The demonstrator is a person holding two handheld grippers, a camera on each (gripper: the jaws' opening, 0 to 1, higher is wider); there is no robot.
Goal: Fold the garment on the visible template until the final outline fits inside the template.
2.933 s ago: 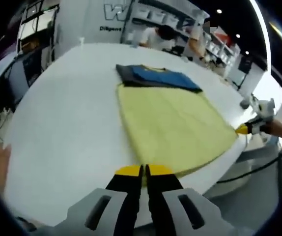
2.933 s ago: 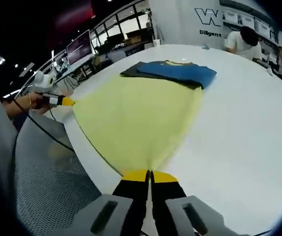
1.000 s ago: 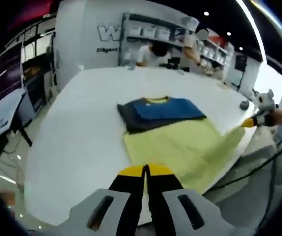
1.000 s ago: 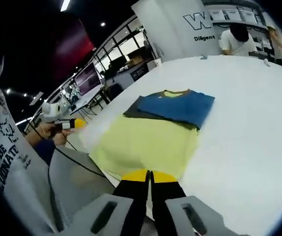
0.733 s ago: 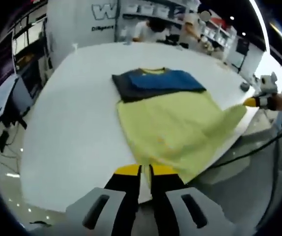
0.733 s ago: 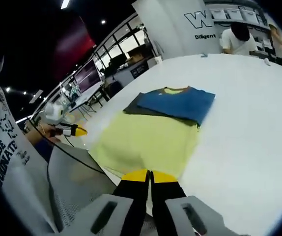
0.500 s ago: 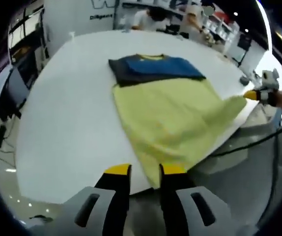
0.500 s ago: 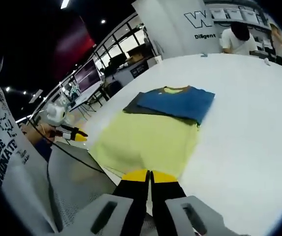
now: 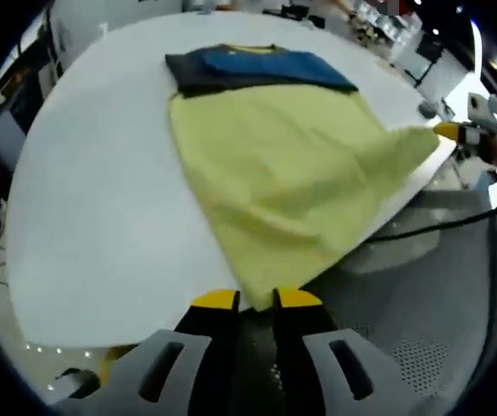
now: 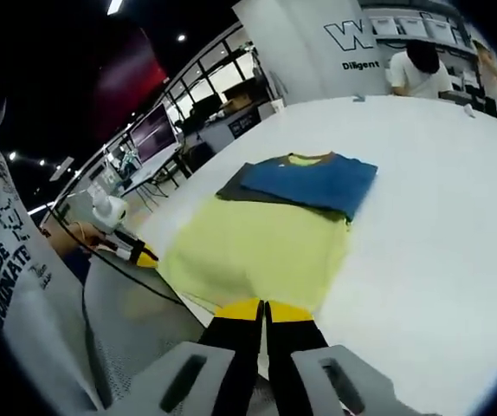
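A: What does the left gripper view give you that the right one doesn't?

B: The left tool [image 9: 254, 300] with its yellow-tipped jaws a narrow gap apart, and the near corner of the yellow garment [image 9: 292, 173] hanging off the tabletop [image 9: 101, 199] edge just above that gap. Can't tell if they touch. The right tool [image 9: 456, 132] is at the garment's far right corner.

A: And the right gripper view?

B: The right tool [image 10: 264, 307] has its jaws pressed together on the garment's [image 10: 257, 251] near edge. The left tool [image 10: 140, 256] hangs left of the garment, off the tabletop [image 10: 439, 217].

A: Textures?

B: The garment is soft, matte and slightly rippled. A folded blue shirt [image 10: 313, 184] with a dark underside lies touching its far edge. The tabletop is smooth, white and rounded.
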